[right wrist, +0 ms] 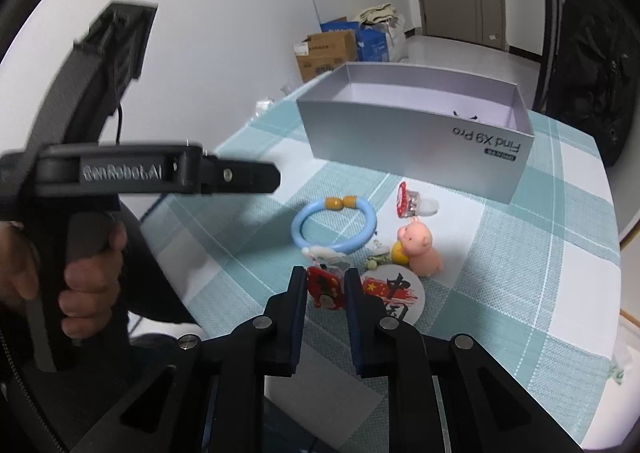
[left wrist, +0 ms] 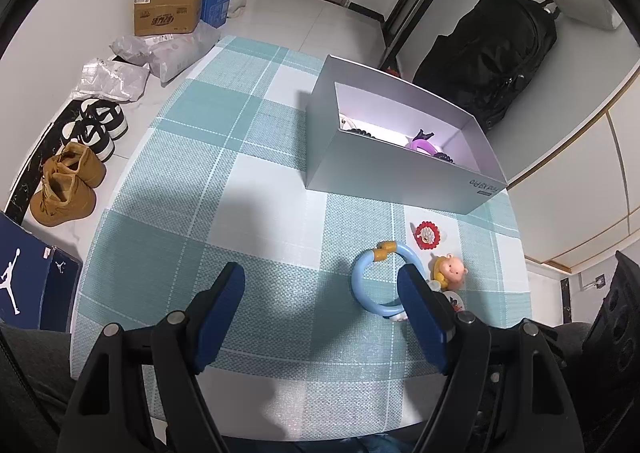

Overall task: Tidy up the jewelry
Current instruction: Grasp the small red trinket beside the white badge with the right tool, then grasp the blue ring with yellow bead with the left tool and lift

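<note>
Resting on teal checked tablecloth (left wrist: pixel 248 157): one grey box (left wrist: pixel 384 173), one blue ring (left wrist: pixel 384 277) at five o'clock. Left gripper (left wrist: pixel 320 293) gaping wide; right gripper (right wrist: pixel 325 285) pinching one red charm (right wrist: pixel 326 289).

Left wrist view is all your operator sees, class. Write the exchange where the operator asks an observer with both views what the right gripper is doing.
Operator: Where is the right gripper?
Observer: The right gripper straddles a red charm, jaws narrow on both sides of it, nearer the person than the blue ring.
Operator: Anything beside it?
Observer: A round badge printed with a red flag lies flat just right of the gripper.
</note>
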`<move>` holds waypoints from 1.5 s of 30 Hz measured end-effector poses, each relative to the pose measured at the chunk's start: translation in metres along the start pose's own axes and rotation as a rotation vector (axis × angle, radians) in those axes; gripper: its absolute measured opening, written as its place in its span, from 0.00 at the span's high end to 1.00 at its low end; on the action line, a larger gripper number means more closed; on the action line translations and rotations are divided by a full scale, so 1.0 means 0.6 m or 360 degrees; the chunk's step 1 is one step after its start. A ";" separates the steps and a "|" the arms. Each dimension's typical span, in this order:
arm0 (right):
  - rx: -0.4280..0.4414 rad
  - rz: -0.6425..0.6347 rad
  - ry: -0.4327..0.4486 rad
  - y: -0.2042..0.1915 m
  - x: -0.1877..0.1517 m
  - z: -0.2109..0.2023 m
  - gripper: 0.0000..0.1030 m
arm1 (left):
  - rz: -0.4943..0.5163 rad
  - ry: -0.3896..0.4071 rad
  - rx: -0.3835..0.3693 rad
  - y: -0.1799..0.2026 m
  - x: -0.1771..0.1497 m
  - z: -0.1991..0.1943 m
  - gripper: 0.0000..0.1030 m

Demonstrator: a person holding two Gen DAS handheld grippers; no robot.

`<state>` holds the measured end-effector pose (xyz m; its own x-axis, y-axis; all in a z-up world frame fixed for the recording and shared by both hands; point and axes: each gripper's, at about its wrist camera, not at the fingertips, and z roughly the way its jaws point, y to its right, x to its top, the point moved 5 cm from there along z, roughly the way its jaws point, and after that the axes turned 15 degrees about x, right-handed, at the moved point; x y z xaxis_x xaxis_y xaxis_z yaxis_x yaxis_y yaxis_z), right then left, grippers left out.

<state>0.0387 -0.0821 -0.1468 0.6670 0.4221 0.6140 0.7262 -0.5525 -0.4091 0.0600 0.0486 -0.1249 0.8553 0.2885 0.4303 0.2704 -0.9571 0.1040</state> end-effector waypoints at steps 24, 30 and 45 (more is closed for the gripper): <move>-0.0031 0.0279 0.0317 0.069 0.039 -0.090 0.83 | 0.0413 -0.0033 0.0092 0.086 -0.030 0.027 0.27; -0.0025 0.0301 0.0318 0.074 0.040 -0.090 0.83 | 0.0494 0.0013 0.0212 0.089 -0.032 0.031 0.27; -0.0022 0.0315 0.0328 0.078 0.043 -0.087 0.83 | 0.0585 0.0044 0.0222 0.106 -0.032 0.032 0.49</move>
<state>0.0812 -0.1345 -0.1145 0.7467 0.1507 0.6479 0.5820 -0.6197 -0.5266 0.0692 -0.0170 -0.1436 0.8948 -0.0758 0.4401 0.0072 -0.9829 -0.1838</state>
